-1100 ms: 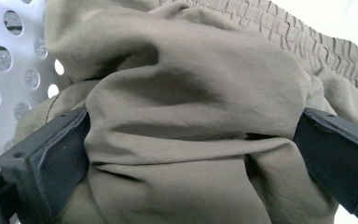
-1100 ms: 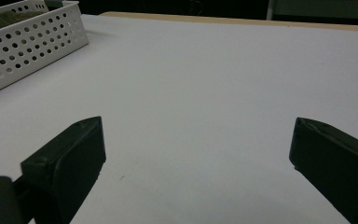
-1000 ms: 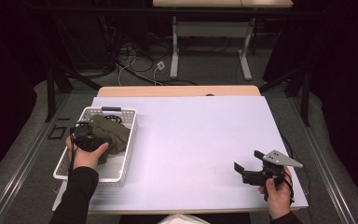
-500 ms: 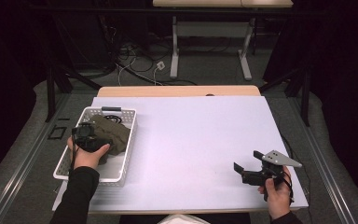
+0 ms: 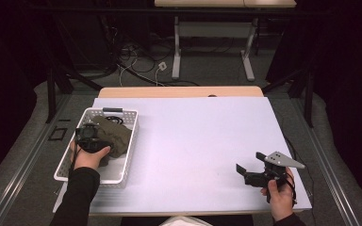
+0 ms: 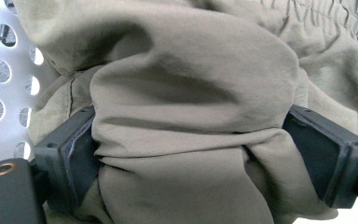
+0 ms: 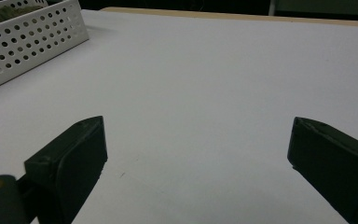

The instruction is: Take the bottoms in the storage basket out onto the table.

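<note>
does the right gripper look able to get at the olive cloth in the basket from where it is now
Probably not without a long move. The right gripper sits open at the table's near right corner, and the olive cloth lies across the table inside the white perforated basket, where the left gripper already has a fold between its closing jaws.

Basket (image 5: pixel 127 141) on table (image 5: pixel 193 141) left side, cloth (image 5: pixel 115 134) in basket, right gripper (image 5: pixel 250 175) over table's near right.

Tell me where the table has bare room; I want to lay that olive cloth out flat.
The white table sheet is bare from the perforated white basket across to the right gripper, and back to the wooden far edge. It is crowded in the basket, where the left gripper fingers squeeze the crumpled olive cloth.
</note>
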A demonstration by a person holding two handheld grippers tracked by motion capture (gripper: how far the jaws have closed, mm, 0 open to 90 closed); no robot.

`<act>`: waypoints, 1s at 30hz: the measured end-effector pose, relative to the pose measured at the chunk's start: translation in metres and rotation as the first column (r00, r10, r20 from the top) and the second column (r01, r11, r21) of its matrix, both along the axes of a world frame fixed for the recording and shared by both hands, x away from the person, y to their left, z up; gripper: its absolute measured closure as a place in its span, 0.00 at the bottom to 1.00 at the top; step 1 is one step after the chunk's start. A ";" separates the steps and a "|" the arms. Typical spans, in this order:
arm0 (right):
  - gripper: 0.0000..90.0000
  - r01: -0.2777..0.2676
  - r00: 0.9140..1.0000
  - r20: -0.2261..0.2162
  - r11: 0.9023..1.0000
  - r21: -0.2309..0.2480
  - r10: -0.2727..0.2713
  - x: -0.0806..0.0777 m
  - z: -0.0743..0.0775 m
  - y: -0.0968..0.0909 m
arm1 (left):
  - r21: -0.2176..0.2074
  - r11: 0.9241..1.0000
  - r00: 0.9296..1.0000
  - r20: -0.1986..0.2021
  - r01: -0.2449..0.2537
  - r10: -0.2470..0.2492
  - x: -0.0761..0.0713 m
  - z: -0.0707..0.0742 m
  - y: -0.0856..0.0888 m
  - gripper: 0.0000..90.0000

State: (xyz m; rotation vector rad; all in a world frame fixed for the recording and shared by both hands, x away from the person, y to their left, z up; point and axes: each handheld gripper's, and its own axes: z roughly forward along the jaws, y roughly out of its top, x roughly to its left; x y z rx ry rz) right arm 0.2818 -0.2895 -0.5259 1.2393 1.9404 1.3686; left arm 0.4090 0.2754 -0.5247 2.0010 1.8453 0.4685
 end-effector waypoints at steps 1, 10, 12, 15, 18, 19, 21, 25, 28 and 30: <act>0.05 0.000 1.000 0.000 1.000 0.000 0.000 0.000 0.000 0.000 | 0.000 1.000 1.000 0.000 0.000 0.000 0.000 0.000 0.000 0.12; 0.05 -0.001 1.000 -0.004 1.000 -0.001 0.001 0.000 0.000 0.000 | 0.028 1.000 1.000 0.001 -0.002 0.002 0.000 0.000 -0.002 0.17; 0.05 -0.002 1.000 -0.004 1.000 -0.001 0.002 0.000 0.000 0.000 | 0.041 0.999 1.000 0.000 0.003 -0.003 0.000 0.000 -0.003 0.18; 0.07 -0.002 1.000 -0.004 1.000 -0.001 0.002 0.000 0.000 0.000 | 0.053 0.999 1.000 -0.001 0.004 -0.004 0.000 0.000 -0.003 0.24; 0.07 -0.004 1.000 -0.005 1.000 -0.001 0.004 0.000 0.000 0.000 | 0.060 0.998 1.000 -0.005 0.005 -0.005 -0.001 0.001 -0.004 0.28; 0.08 -0.003 1.000 -0.004 1.000 -0.001 0.003 0.000 0.000 0.000 | 0.063 0.998 1.000 -0.008 0.008 -0.007 -0.001 0.001 -0.004 0.30; 0.08 -0.003 1.000 -0.003 1.000 -0.004 0.003 0.000 0.000 0.000 | 0.062 0.998 1.000 -0.009 0.012 -0.012 -0.001 0.001 -0.004 0.34; 0.08 -0.002 1.000 -0.002 1.000 -0.002 0.002 0.000 0.000 0.000 | 0.067 0.997 1.000 -0.003 0.026 -0.026 -0.003 0.001 -0.003 0.41; 0.08 -0.003 1.000 0.004 1.000 0.002 0.003 0.000 0.000 0.001 | 0.067 0.997 1.000 -0.004 0.030 -0.030 -0.003 0.002 -0.002 0.46; 0.08 -0.001 1.000 0.004 1.000 0.001 0.001 0.000 0.000 0.000 | 0.066 0.997 1.000 -0.004 0.029 -0.029 -0.003 0.002 -0.001 0.49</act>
